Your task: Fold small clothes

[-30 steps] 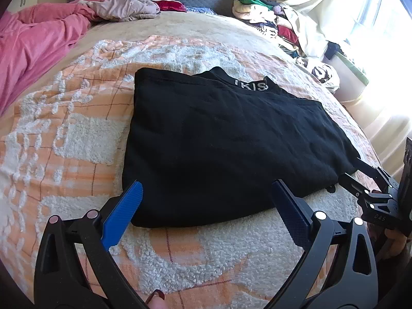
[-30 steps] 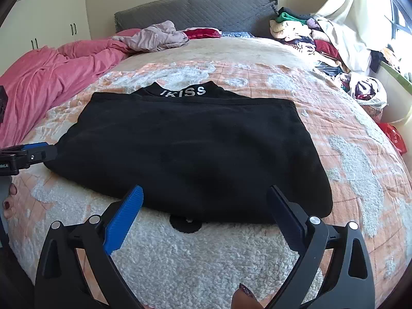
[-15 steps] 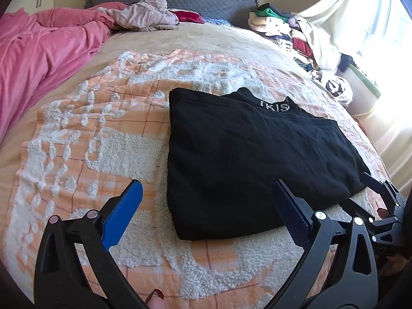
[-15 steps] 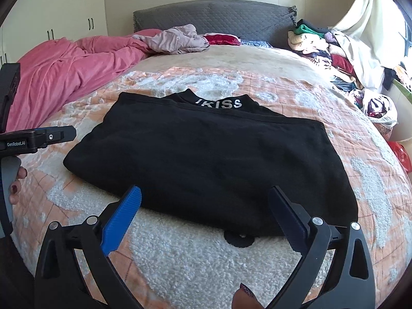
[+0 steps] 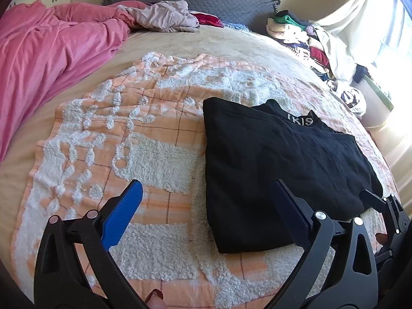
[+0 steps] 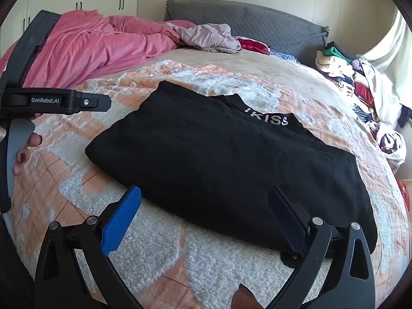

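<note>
1. The black garment (image 5: 278,170) lies folded flat on the orange-and-white blanket (image 5: 154,159), waistband at the far side.
2. Left gripper (image 5: 206,206) and right gripper (image 6: 206,206) both hover at its near edge, jaws spread, empty.
3. Likely next: pinch an edge for another fold.
4. The pink duvet (image 5: 51,51) and clothes pile (image 6: 345,77) lie well apart, blocking nothing.

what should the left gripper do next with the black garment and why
Probably swing the left gripper to its right and down to the black garment's near left corner. Its jaws stand open over the orange blanket beside the garment, holding nothing. The right gripper, also open, is already at the near edge, so gripping both sides looks needed for the next fold.
</note>
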`<act>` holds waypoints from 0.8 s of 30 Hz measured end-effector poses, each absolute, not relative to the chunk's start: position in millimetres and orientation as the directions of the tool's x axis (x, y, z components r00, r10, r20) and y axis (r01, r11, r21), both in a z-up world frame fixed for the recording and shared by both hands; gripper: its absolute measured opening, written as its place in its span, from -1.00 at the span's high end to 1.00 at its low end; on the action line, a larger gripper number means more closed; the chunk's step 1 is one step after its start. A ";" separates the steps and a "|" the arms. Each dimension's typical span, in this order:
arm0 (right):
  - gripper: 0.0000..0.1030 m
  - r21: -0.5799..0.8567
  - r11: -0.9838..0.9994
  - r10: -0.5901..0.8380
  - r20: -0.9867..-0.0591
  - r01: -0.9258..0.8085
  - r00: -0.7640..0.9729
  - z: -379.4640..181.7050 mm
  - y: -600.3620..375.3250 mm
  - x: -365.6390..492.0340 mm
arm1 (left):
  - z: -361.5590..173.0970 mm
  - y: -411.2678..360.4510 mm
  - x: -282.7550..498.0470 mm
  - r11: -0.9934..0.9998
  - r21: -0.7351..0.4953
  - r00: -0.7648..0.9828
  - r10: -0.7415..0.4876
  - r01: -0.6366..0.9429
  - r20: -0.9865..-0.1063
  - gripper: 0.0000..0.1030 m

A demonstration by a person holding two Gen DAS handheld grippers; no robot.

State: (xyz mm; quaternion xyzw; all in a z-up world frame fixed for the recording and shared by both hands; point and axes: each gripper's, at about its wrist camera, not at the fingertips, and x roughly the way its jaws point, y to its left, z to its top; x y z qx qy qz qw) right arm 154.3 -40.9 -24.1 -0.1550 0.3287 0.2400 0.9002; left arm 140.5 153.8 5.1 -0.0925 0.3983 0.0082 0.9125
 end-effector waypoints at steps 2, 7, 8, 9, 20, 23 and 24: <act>-0.91 -0.139 0.820 0.332 -0.674 -0.555 0.660 -27.7 -29.8 154.7 | 5.0 157.2 144.6 0.983 -0.161 0.679 -0.055 -0.094 -0.732 -0.81; -0.91 -0.227 0.768 0.309 -0.687 -0.599 0.657 -40.8 3.0 154.8 | 6.8 170.7 152.4 0.979 -0.157 0.675 -0.029 -0.129 -0.737 -0.81; -0.91 -0.251 0.754 0.300 -0.691 -0.607 0.658 -44.7 10.0 155.2 | 6.9 173.2 153.0 0.978 -0.161 0.674 -0.029 -0.134 -0.738 -0.81; -0.91 -0.269 0.741 0.295 -0.692 -0.615 0.659 -47.8 16.5 155.4 | 7.3 175.8 153.7 0.977 -0.165 0.674 -0.030 -0.137 -0.738 -0.81; -0.91 -0.440 0.697 0.172 -0.664 -0.566 0.728 -70.3 61.5 183.3 | 3.3 189.8 159.2 0.968 -0.177 0.666 -0.015 -0.177 -0.746 -0.81; -0.91 -0.451 0.695 0.164 -0.658 -0.559 0.735 -71.2 65.5 192.9 | 0.8 191.1 162.8 0.967 -0.177 0.659 -0.012 -0.184 -0.752 -0.81; -0.91 -0.461 0.693 0.159 -0.652 -0.554 0.741 -71.6 66.7 195.3 | -0.3 191.2 164.2 0.966 -0.177 0.656 -0.011 -0.188 -0.755 -0.81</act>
